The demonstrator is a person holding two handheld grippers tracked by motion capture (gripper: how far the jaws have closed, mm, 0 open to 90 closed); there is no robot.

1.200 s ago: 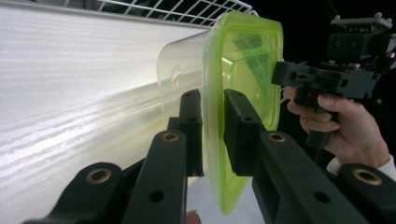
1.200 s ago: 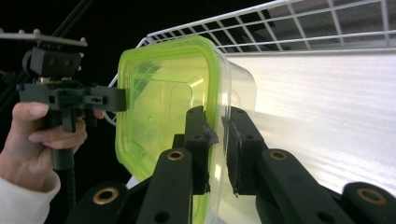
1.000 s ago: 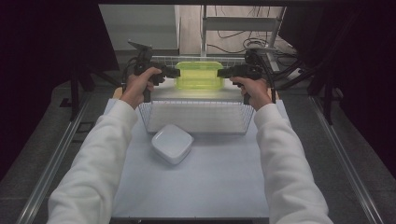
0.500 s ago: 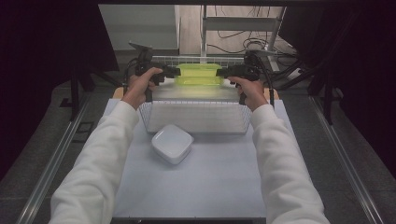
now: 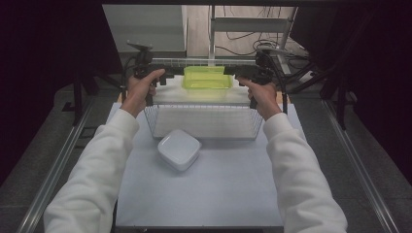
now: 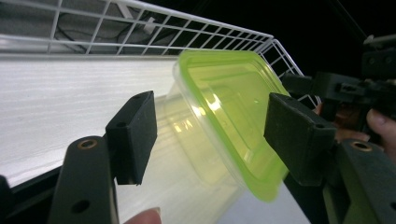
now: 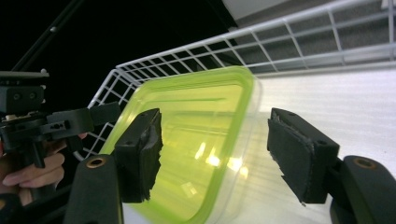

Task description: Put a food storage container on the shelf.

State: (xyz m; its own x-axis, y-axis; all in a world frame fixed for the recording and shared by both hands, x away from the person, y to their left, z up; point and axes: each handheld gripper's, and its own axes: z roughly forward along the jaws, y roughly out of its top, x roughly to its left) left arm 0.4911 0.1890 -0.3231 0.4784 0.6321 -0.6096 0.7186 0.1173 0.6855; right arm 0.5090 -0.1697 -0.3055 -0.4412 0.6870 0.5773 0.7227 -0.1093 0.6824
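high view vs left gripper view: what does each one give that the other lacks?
High view alone: the white square dish on the table in front of the wire basket, and both white sleeves.

Left gripper view alone: a close look at the left claw, whose jaws have just been opening and stand clear on either side of the green container.

Both: the green container in the wire basket, and the right claw.

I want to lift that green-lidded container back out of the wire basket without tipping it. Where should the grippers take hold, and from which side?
Grip the green-lidded container by its two short ends, under the protruding lid rim, one gripper from each side. It sits level in the wire basket, and the left gripper and right gripper already flank those ends, jaws just opened and clear. The clear walls probably taper, so the rim gives the surest catch.
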